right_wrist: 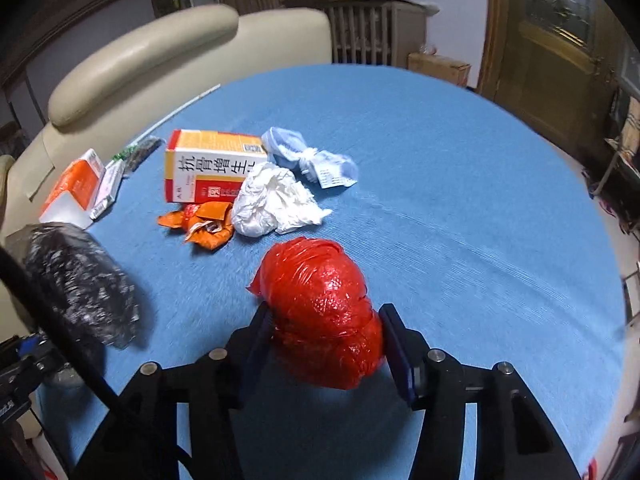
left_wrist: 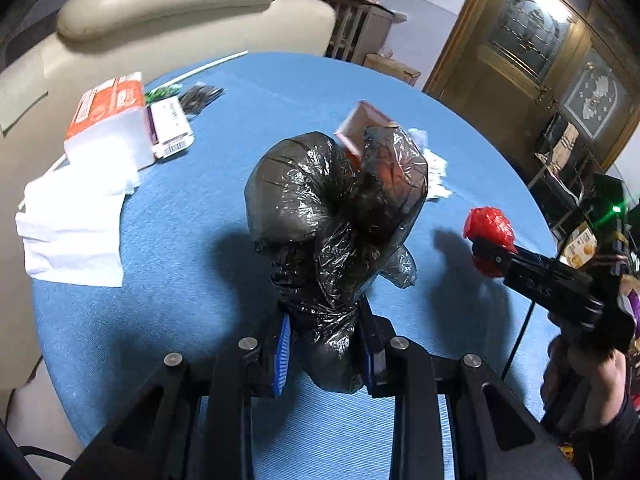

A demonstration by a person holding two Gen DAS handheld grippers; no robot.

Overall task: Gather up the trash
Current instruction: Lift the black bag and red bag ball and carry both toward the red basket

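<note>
My left gripper (left_wrist: 324,336) is shut on the bunched neck of a black plastic bag (left_wrist: 332,208), which billows up over the blue tablecloth (left_wrist: 180,280). At the right, my right gripper (left_wrist: 486,248) is shut on a red plastic wad (left_wrist: 490,222) just above the cloth. In the right wrist view the red wad (right_wrist: 320,296) fills the gap of that gripper (right_wrist: 325,320), both pads touching it. Beyond it lie an orange wrapper (right_wrist: 204,224), a crumpled white tissue (right_wrist: 272,200), a yellow-and-red box (right_wrist: 208,168) and a blue-white paper wad (right_wrist: 308,156). The black bag (right_wrist: 80,280) hangs at the left.
An orange-and-white tissue pack (left_wrist: 108,120), loose white tissues (left_wrist: 72,224) and a small barcoded box (left_wrist: 172,128) lie at the table's left. A cream sofa (left_wrist: 160,12) stands behind the table, a wooden door (left_wrist: 520,60) to the right. A person's hand (left_wrist: 580,368) holds the right gripper.
</note>
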